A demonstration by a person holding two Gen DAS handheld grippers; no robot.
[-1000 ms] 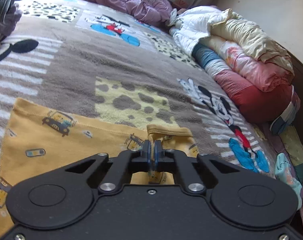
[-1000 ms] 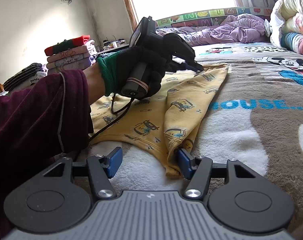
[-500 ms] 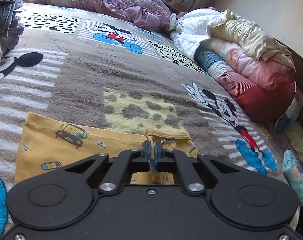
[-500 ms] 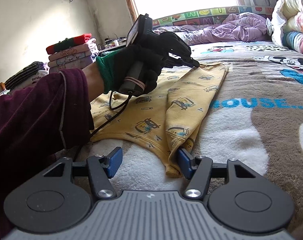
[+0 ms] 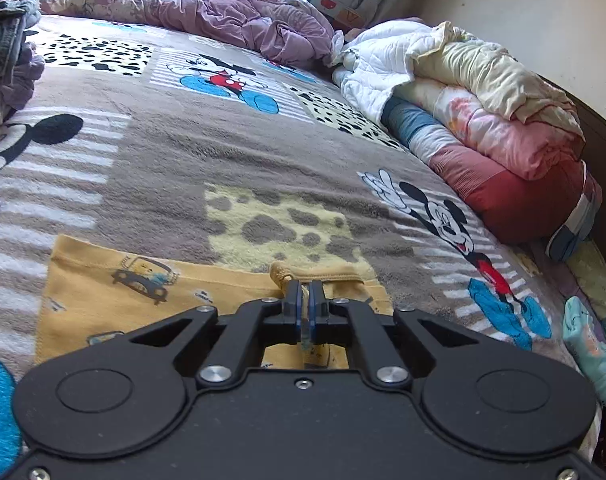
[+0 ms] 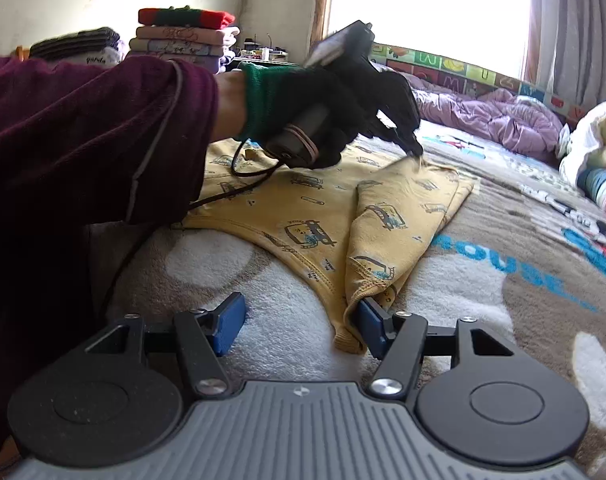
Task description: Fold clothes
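Rolled since the earlier frame: right tongs [image 6: 299, 322], apart, cuff of garment [image 6: 323, 216] against one pad. Left tongs [image 5: 304, 300] clamped on garment edge, far side. Garment spread flat on bed [image 6: 503, 280], sleeve folded inward. Soft, light, limp; best gripped at hems and cuffs.

Your blanket [image 5: 175, 152] ahead lies open; rolled bedding [image 5: 483, 128] blocks the right edge, a purple quilt [image 5: 231, 20] the far end.
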